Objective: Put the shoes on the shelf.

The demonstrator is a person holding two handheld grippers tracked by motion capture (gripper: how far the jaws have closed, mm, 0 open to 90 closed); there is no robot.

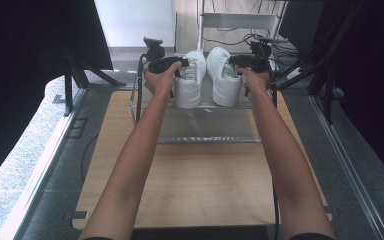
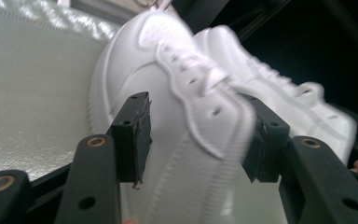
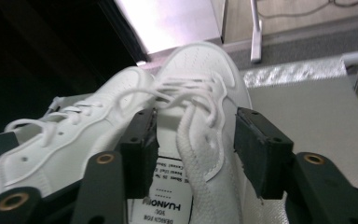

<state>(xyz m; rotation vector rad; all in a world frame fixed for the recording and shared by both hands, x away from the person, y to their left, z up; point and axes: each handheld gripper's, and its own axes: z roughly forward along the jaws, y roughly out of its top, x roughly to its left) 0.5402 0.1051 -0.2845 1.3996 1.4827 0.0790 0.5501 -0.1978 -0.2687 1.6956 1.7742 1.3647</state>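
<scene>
— Wood-grain table (image 1: pixel 200 185) is seen in the high view, but how much of the metal rack (image 1: pixel 207 131) on it can be made out?

— Only its lower shelf and left frame are shown plainly; the upper shelf is largely covered by the two white shoes and by the hands. The far background is lost in darkness at both sides.

— Where are the shoes placed?

— Side by side on the rack's upper shelf, heels toward the person. The left shoe (image 1: pixel 188 80) and the right shoe (image 1: pixel 223 77) are set just beside each other, with their toes pointing away.

— What is obscured on the shoes themselves?

— In the left gripper view the left shoe is blurred and cut off at the bottom edge; in the right gripper view the label inside the right shoe is partly blocked by the jaw, so its print can barely be read.

— How are the arms held?

— Both forearms are stretched forward from the bottom of the high view, roughly parallel, with each hand wrapped around its gripper at rack height.

— And the jaws?

— The left gripper (image 2: pixel 200 135) is spread apart astride the left shoe's collar, with gaps visible at the pads. The right gripper (image 3: pixel 193 149) is likewise parted around the right shoe's tongue and laces, nothing being pressed.
</scene>
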